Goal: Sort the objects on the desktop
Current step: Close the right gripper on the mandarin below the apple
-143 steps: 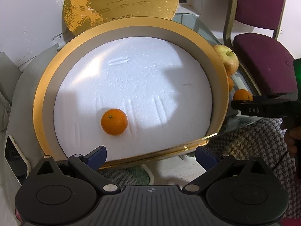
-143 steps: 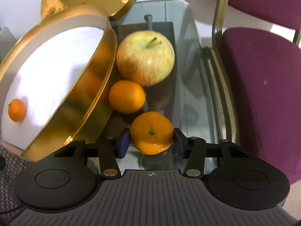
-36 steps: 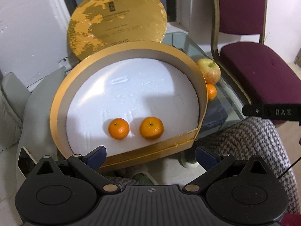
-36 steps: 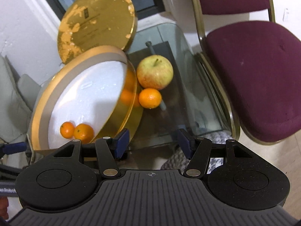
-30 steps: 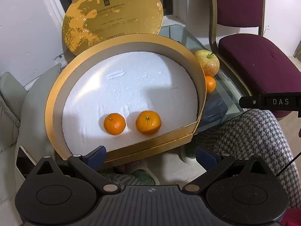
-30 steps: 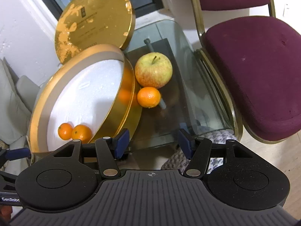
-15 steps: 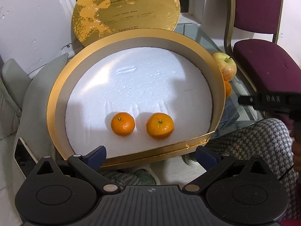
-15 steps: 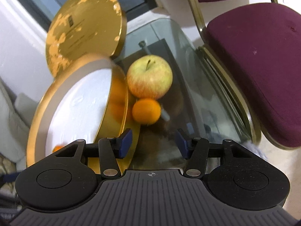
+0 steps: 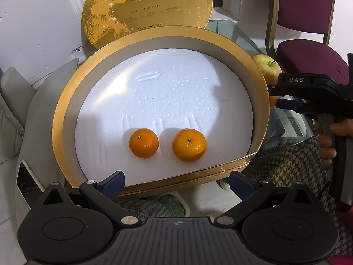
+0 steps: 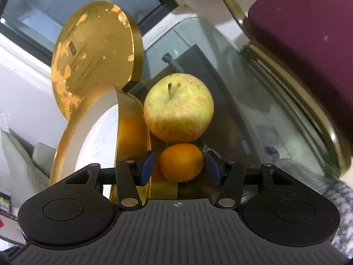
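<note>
Now the right tool point(image 10: 179, 167) is straddling the last loose orange point(image 10: 181, 162) low in the right wrist frame, having dropped in from higher up; its blue pads are standing just off the peel, not yet gripping. The apple point(image 10: 178, 108) is sitting just behind, on the glass counter point(image 10: 253, 101). The left tool point(image 9: 176, 180) is hanging wide and empty before the gold box point(image 9: 66, 114), where two oranges point(image 9: 143, 143) are already lying, so a third pickup looks imminent. The lid point(image 9: 145, 8) is reading "baranda"; the right tool's arm, "DAS".

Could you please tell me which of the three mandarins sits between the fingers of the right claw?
The mandarin on the glass table, just before the apple; the right claw brackets it, open. The other two lie inside the gold box.
</note>
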Available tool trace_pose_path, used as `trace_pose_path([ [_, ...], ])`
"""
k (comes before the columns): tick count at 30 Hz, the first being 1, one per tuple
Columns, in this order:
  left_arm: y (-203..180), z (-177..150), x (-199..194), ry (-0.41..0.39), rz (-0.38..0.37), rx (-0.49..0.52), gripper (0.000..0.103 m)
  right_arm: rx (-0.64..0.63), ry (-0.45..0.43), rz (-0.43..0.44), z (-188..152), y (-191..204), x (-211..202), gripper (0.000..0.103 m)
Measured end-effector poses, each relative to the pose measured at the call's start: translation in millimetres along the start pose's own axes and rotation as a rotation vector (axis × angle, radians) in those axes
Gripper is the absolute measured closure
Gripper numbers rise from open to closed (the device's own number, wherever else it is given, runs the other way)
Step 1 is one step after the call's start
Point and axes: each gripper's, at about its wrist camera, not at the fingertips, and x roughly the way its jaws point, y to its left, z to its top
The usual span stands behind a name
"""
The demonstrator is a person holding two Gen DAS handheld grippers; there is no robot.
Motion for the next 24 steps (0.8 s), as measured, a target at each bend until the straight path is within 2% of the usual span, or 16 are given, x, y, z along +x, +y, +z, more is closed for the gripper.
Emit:
trace_pose_path([
  [3,1,0,0,0.002,0.002,-0.004,0.002,0.012,-0.024,0.007,-3,-2,2,0.049],
  [4,1,0,1,0.003,0.003,-0.005,0.002,0.007,-0.022,-0.001,-3,-2,3,0.055],
  [8,1,-1,-1,0.0,0.002,-0.006,0.002,-0.002,-0.011,-0.013,-2,-3,2,0.057],
  [13,3,-3,-6,-0.013,-0.002,-0.012,0.002,-0.062,0.016,-0.083,-4,6,-12,0.057],
  [16,6,-6,-8,-0.016,-0.008,-0.024,0.002,-0.143,0.082,-0.185,-6,14,-23,0.057],
  [19,9,-7,-8,-0.017,-0.015,-0.033,0.002,-0.238,0.127,-0.22,-11,21,-31,0.057],
  [24,10,-9,-9,-0.021,-0.021,-0.035,0.002,-0.361,0.082,-0.271,-21,30,-26,0.057],
])
